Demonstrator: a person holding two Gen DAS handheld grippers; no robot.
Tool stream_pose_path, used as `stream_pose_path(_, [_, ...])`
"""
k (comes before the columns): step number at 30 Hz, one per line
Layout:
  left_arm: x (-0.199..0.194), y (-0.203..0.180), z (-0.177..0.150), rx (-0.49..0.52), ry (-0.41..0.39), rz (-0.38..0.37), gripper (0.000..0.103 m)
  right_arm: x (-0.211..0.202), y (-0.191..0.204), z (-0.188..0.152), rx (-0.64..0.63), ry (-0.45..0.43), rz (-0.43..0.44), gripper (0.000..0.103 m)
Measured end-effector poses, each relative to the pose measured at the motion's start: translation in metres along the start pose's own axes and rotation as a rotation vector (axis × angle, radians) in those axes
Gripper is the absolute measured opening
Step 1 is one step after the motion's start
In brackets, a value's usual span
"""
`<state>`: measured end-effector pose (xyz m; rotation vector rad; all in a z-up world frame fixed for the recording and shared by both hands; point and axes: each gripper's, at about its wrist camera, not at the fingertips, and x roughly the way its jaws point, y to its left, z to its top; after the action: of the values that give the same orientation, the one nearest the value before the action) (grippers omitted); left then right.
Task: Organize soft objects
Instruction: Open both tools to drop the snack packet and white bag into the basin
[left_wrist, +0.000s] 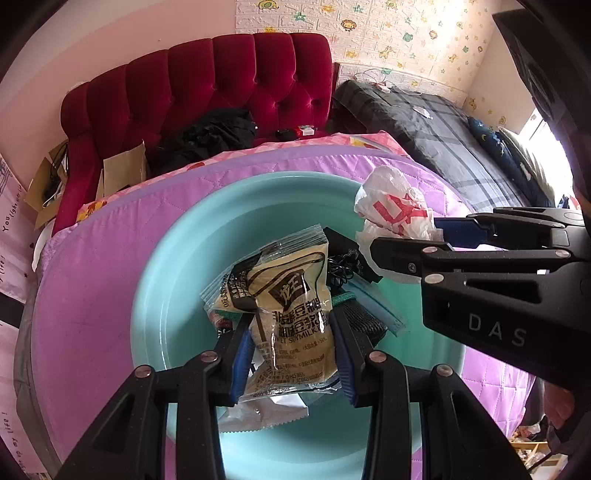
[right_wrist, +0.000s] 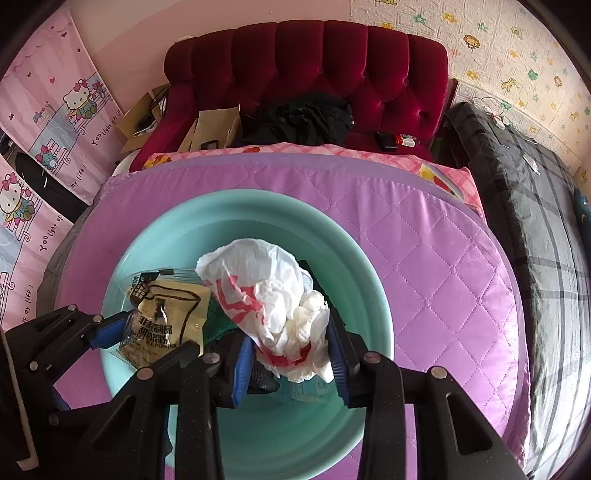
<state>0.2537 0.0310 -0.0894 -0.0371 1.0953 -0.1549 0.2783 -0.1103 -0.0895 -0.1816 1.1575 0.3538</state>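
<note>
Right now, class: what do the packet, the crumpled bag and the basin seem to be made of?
Packet: glossy clear plastic film, shown by glare and transparent sealed edges. Crumpled bag: thin white plastic film, sharply creased, slightly translucent. Basin: probably rigid moulded plastic, smooth teal with a soft sheen.

Round teal plastic basin (left_wrist: 177, 236) sits on the quilted purple mat (left_wrist: 92, 295), near its front edge. Tufted red velvet sofa (left_wrist: 221, 81) stands behind the mat; heap of black clothing (left_wrist: 210, 136) lies on its seat. Bed with grey plaid cover (left_wrist: 454, 147) lies to the right of mat and sofa.

Over the basin: tan soy-milk powder packet (left_wrist: 291, 314) between the left gripper (left_wrist: 291, 354) pads; crumpled white plastic bag with red print (right_wrist: 266, 295) between the right gripper (right_wrist: 291, 354) pads, just right of the packet. Dark fabric items and a pale-blue face mask (left_wrist: 373, 299) lie in the basin beneath both.
</note>
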Motion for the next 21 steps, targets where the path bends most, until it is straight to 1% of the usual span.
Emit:
stream_pose_path(10, [0.0049,0.0015,0.0062,0.000,-0.003,0.004,0.044,0.0050,-0.0012,0.0035,0.013,-0.003,0.005,0.043])
stream_pose_path(13, [0.0046,0.0011,0.0066,0.003,-0.001,0.012,0.044,0.0049,-0.0005,0.0036,0.020,-0.001,0.004,0.048])
stream_pose_path(15, [0.0040,0.0010,0.0066,0.004,0.002,0.022,0.046,0.0034,-0.0001,0.0039,0.022,-0.005,-0.007,0.054])
stream_pose_path(16, [0.0033,0.0015,0.0067,0.001,-0.001,0.022,0.052,0.0028,-0.0006,0.0037,0.021,-0.007,-0.015,0.056])
stream_pose_path(17, [0.0017,0.0019,0.0067,-0.004,-0.007,0.022,0.059,0.0019,-0.0006,0.0035,0.022,-0.009,-0.022,0.062])
stream_pose_path(18, [0.0003,0.0034,0.0069,-0.010,-0.014,0.023,0.077,0.0010,-0.0007,0.0033,0.022,-0.012,-0.024,0.068])
stream_pose_path(19, [-0.0011,0.0043,0.0072,-0.016,-0.019,0.030,0.090,0.0004,-0.0010,0.0031,0.024,-0.015,-0.023,0.070])
stream_pose_path(20, [-0.0023,0.0052,0.0076,-0.023,-0.023,0.036,0.092,-0.0003,-0.0010,0.0027,0.027,-0.018,-0.023,0.075])
stream_pose_path(21, [-0.0030,0.0059,0.0078,-0.027,-0.026,0.039,0.092,-0.0010,-0.0012,0.0021,0.029,-0.020,-0.027,0.082])
